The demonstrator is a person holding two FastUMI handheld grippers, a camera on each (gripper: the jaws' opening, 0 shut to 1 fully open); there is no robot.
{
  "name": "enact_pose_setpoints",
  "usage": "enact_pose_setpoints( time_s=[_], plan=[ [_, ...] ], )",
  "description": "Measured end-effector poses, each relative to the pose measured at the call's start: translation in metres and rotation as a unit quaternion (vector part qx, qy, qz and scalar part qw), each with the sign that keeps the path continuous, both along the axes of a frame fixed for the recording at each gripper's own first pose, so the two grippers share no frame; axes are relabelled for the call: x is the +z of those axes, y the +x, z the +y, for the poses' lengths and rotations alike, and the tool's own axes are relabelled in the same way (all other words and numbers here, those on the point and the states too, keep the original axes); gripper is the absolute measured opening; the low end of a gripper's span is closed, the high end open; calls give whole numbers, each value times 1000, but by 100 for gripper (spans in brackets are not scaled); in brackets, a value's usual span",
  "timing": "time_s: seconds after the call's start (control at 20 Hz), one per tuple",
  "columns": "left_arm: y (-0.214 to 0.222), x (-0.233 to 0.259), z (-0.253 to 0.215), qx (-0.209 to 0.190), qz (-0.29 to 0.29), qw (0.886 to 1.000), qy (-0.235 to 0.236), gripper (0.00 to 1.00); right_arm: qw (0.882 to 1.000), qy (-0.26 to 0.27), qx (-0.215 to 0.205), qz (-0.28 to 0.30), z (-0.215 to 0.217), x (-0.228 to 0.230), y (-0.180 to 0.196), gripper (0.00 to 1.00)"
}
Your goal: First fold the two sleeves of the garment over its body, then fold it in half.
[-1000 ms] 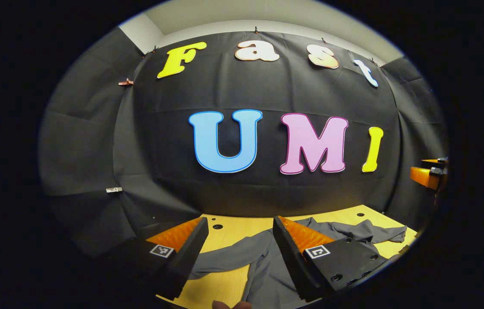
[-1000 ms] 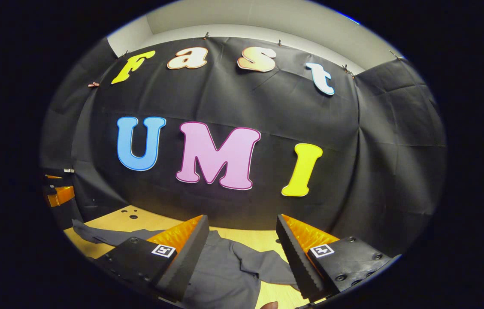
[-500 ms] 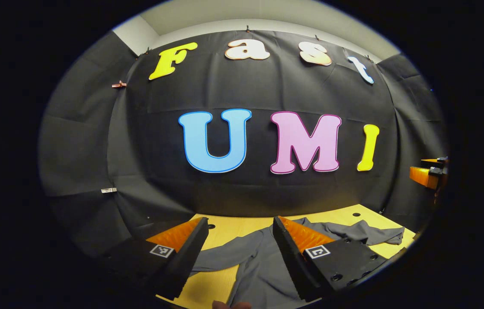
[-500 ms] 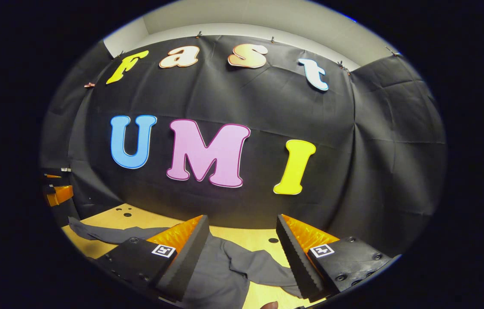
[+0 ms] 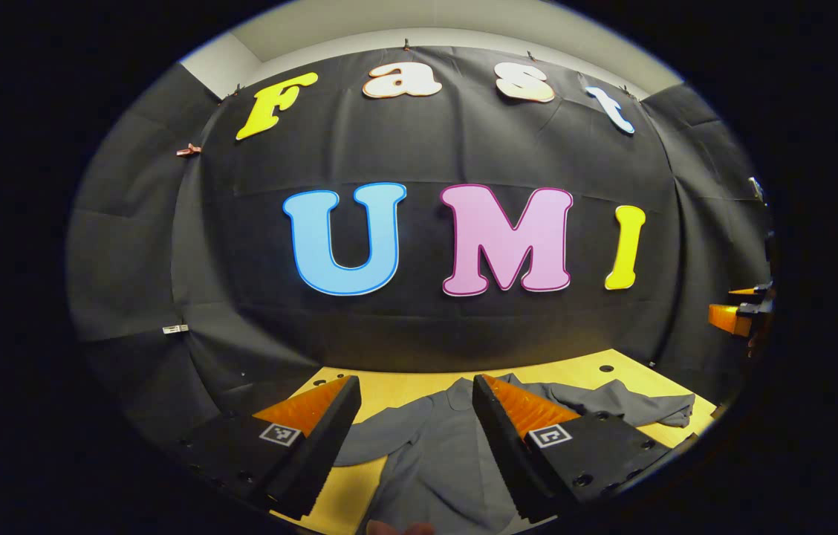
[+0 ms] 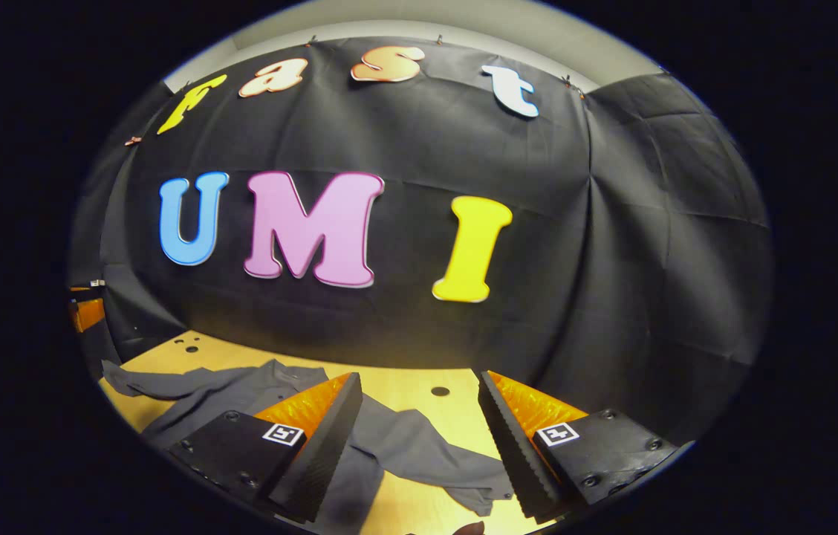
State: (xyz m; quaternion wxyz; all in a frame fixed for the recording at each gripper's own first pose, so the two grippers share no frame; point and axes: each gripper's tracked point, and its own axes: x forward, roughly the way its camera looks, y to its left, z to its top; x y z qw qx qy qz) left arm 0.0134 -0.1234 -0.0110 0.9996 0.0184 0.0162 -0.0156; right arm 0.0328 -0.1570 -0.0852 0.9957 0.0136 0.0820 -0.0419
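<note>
Both sleeves lie unfolded: the left gripper point(image 5: 417, 427) and right gripper point(image 6: 419, 431) hover wide open above the grey shirt point(image 5: 441, 453); next, each likely descends onto a sleeve point(image 6: 426, 453).

Left gripper view: riding low over table point(image 5: 397, 386), facing wall.
Right gripper view: likewise, angling rightward.
Shared: garment point(image 5: 449, 453), table, wall.

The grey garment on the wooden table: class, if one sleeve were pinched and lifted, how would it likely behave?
The grey garment would probably be floppy: its sleeve already lies in soft wrinkles on the table. It looks thin, so likely light, draping from the pinch rather than holding shape. Lying limp, it seems unlikely to roll or tip, though the rest might drag along.
</note>
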Motion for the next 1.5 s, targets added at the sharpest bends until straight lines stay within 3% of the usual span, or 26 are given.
enact_pose_setpoints(
  time_s=[0.2,0.4,0.85,1.2,1.35,1.4,1.5],
  plan=[
    [6,-5,-27,2,8,1000,1,95,999,-6,-5,53,-49,-58,4,98],
    [13,-7,-54,9,16,1000,-1,95,992,25,14,120,-75,-131,5,98],
    [8,-4,-85,39,29,998,30,93,962,36,41,269,-104,-284,-2,98],
    [0,-19,-86,78,53,996,8,94,939,36,55,339,-117,-345,-2,98],
    [-2,-20,-77,98,58,994,1,94,942,84,38,323,-117,-341,-1,96],
    [-2,-22,-75,103,59,993,0,94,942,85,33,323,-118,-343,-1,92],
    [-4,-22,-70,109,59,992,0,94,943,75,46,320,-117,-350,6,49]
  ],
)
